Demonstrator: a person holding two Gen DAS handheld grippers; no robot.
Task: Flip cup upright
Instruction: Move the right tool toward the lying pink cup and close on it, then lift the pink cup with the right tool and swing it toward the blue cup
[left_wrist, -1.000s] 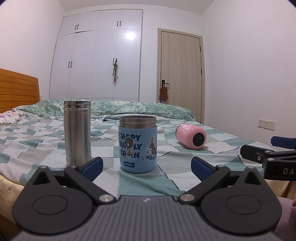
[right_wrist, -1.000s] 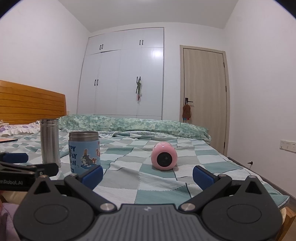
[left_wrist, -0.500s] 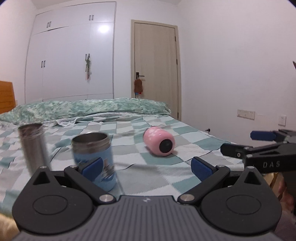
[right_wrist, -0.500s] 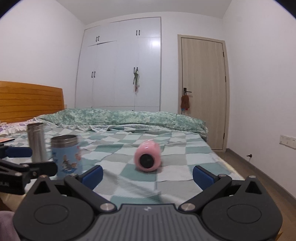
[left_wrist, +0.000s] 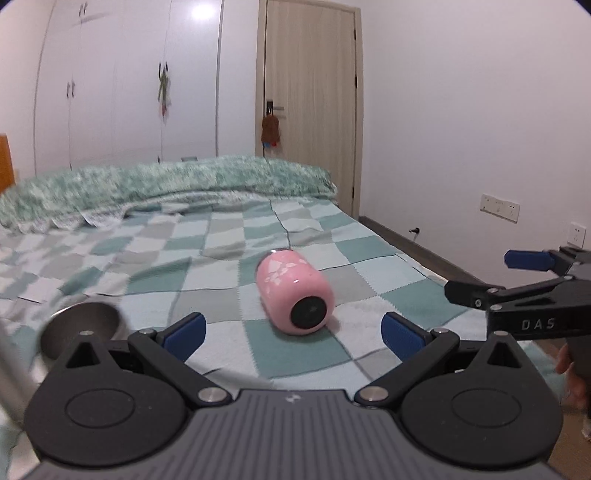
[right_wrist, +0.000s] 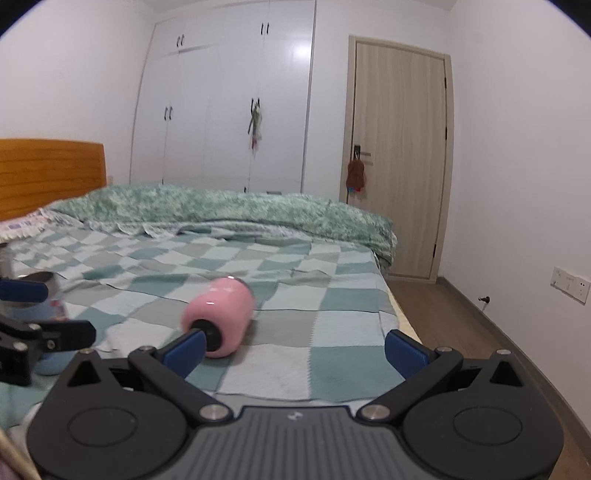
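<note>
A pink cup (left_wrist: 294, 294) lies on its side on the checked bedspread (left_wrist: 207, 240), its dark end facing me. My left gripper (left_wrist: 291, 332) is open and empty, its jaws framing the cup from a short way in front. My right gripper (right_wrist: 295, 350) is open and empty; the pink cup (right_wrist: 221, 314) lies just beyond its left fingertip (right_wrist: 184, 350). The right gripper also shows at the right edge of the left wrist view (left_wrist: 517, 280). The left gripper shows at the left edge of the right wrist view (right_wrist: 33, 314).
A blue cartoon cup with a steel rim (left_wrist: 83, 325) stands close at the left; it also shows in the right wrist view (right_wrist: 51, 299). A rolled green quilt (left_wrist: 166, 184) lies across the far bed. The bed's right edge (right_wrist: 402, 317) drops to the wooden floor.
Both grippers have swung right and moved closer to the pink cup. The steel flask and blue cup have slid to the left edge of both views. Both grippers stay open.
</note>
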